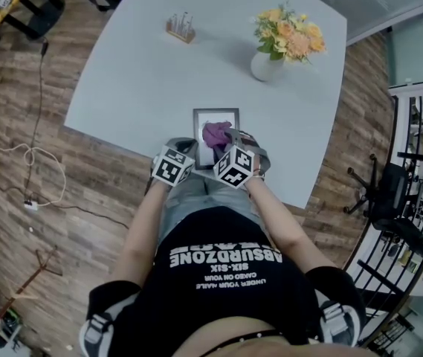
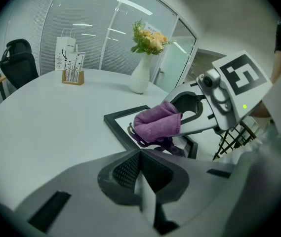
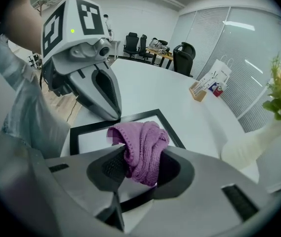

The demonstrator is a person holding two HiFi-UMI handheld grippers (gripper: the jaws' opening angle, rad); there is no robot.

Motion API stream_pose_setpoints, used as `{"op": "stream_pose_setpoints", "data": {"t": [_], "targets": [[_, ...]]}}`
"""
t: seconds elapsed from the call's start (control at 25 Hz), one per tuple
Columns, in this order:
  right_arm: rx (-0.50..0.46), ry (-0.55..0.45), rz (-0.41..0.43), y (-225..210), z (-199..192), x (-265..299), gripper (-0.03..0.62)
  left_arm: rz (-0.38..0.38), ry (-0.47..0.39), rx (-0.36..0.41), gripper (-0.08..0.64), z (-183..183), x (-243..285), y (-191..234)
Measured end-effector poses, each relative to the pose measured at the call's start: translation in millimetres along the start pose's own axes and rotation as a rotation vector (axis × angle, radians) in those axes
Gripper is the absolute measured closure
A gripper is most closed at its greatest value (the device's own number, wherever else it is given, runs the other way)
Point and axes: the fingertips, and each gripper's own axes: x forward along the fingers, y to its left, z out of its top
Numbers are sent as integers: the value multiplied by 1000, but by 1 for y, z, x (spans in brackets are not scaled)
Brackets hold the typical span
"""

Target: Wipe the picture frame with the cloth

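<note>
Nearest the head camera, a black T-shirt [image 1: 224, 274] printed "ABSURDZONE", upside down from here; smaller lines beside it too fine to read with certainty. Just past it, two marker cubes [image 1: 172, 167] covering most of both tools from above.

Next, the right gripper [image 3: 139, 168] clamped on a bunched purple cloth [image 3: 142, 138], pinched at its lower folds, the rest spilling up over the jaws. Beside it, the left gripper [image 2: 142, 179] with jaws pressed together and nothing between them, tip down at the near left part of the picture frame [image 2: 114, 121]; contact there not clear.

Cloth bundle over the frame's glass, a darker reflection under it; touching or just above, hard to tell. Middle of the pane hidden by the bundle, only pale glass and a black border showing. Frame lying flat close to the near edge of the pale grey table [image 1: 144, 73], its near end covered by the grippers in the head view.

Farther across, toward the right, a white vase [image 1: 265, 67] holding orange and yellow flowers [image 1: 289, 34] with green leaves. At the far left, a small wooden holder [image 1: 181, 28] with upright cards inside, print illegible. Behind it in the left gripper view, a white paper bag [image 2: 65, 51] with dark markings, unreadable. Beyond the table, a black office chair [image 2: 17, 63] cut off by the lens edge, before glass walls [image 2: 96, 38] with blinds.
</note>
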Motion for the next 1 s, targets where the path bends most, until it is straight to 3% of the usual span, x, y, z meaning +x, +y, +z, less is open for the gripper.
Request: {"op": "stream_pose_setpoints", "data": {"t": [0.4,1.0], "targets": [[17,-23,-58,-31,15,17,460,-3,4,0,554,0,-1,1],[-11,-14,-49,-43,18,16,457,10,-4,17,554,1,-1,0]]}}
